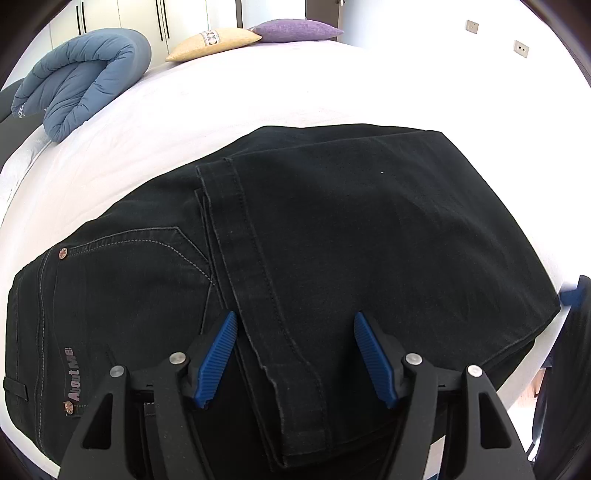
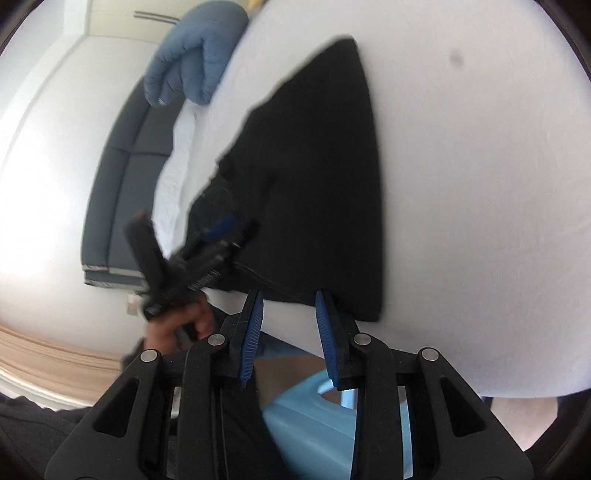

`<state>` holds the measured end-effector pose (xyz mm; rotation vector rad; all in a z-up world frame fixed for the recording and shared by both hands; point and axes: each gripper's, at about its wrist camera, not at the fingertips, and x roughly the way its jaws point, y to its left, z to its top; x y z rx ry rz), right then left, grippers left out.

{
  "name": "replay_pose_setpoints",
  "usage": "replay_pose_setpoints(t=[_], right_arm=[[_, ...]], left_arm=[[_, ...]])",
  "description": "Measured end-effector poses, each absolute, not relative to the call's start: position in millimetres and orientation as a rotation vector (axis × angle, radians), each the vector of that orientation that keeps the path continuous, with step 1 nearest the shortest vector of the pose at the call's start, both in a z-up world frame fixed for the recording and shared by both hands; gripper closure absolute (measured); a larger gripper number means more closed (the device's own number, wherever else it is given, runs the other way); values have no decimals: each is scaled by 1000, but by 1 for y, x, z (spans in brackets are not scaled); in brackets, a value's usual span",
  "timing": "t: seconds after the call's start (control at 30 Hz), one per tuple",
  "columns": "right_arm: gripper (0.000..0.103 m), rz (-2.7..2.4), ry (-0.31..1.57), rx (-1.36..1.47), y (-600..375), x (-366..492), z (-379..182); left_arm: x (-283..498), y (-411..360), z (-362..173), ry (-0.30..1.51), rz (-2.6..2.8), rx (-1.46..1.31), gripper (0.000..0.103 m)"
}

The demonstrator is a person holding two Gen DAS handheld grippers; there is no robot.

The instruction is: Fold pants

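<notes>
Pants lay flat on bed, near its front edge, black denim. Legs folded back over the seat: hem band lying across the pocket and label area, stacked layers visible at the hem. Judged a half fold along the length, done or nearly so; one more fold probably left to make a compact bundle.

Left gripper hovered low right over the hem end, jaws wide apart, nothing between the pads, cloth only beneath them. Probably placed there because the hem was the edge being laid down, or to pinch it for the next fold; cannot tell which.

Right gripper sat off the near corner of the pants, at the bed edge, jaws open about as wide, nothing held; only white sheet between the tips. Right view blurred by motion. Seen there too: hand wrapped round the left gripper's handle, tool angled down onto the cloth.

Further out: rolled blue duvet at the far left of the bed, well apart from the pants; yellow pillow and purple pillow at the head. Light blue object below the bed edge, unclear what.
</notes>
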<state>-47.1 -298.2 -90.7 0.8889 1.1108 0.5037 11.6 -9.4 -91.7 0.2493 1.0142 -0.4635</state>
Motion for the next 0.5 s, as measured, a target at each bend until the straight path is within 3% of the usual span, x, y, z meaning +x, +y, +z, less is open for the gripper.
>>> replay_pose_setpoints(t=[0.17, 0.33, 0.4, 0.5], right_arm=[[71, 585, 1038, 913, -296, 8, -68], [72, 540, 1236, 904, -265, 51, -128], [88, 487, 1208, 924, -270, 42, -141], [91, 471, 1154, 926, -271, 28, -135]], left_arm=[[13, -7, -92, 1017, -463, 241, 35], [16, -4, -91, 1017, -458, 232, 35], [16, -3, -93, 1013, -460, 240, 35], [17, -2, -93, 1012, -462, 235, 35]])
